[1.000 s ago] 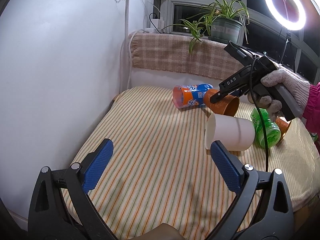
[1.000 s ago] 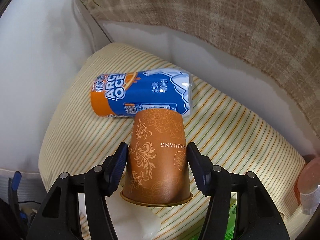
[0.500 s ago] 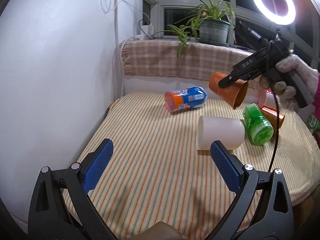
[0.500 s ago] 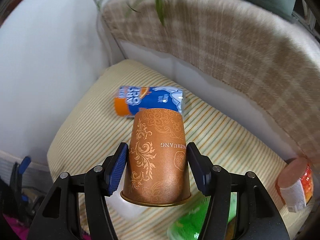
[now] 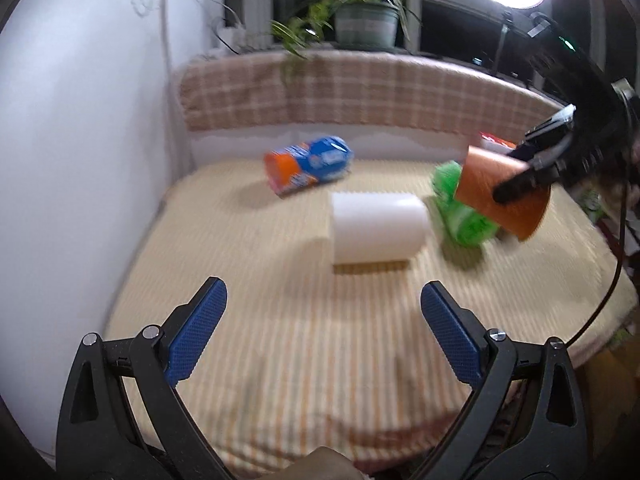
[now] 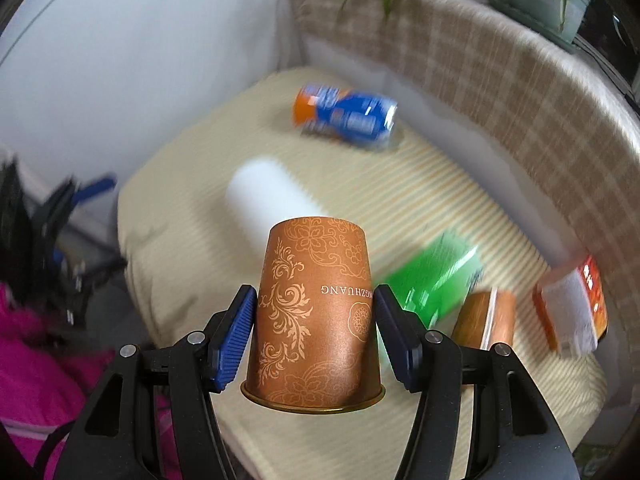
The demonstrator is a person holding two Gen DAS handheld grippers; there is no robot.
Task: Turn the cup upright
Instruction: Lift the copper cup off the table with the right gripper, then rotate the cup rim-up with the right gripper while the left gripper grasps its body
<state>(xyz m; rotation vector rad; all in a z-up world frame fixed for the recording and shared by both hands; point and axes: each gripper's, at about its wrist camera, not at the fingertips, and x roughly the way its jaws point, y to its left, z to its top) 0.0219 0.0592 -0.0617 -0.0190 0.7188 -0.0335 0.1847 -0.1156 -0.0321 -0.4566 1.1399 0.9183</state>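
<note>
My right gripper (image 6: 314, 334) is shut on a brown paper cup with a floral print (image 6: 316, 308), held in the air above the striped cushion; its rim points back toward the camera. The cup also shows in the left wrist view (image 5: 498, 194), at the right, tilted, with the right gripper (image 5: 520, 184) around it. My left gripper (image 5: 322, 330) is open and empty, low over the cushion's front. A white cup (image 5: 376, 228) lies on its side ahead of it and also shows in the right wrist view (image 6: 268, 200).
A blue and orange can (image 5: 308, 164) lies at the back, a green can (image 5: 460, 208) on the right. In the right wrist view a second brown cup (image 6: 486, 318) and a red and white pack (image 6: 572, 312) lie right. A checked backrest (image 5: 340, 92) and white wall (image 5: 80, 140) bound the cushion.
My right gripper has carried the brown cup up off the cushion and to the right, over the green can, turning it. The left gripper has tilted and moved a little closer to the white cup.
</note>
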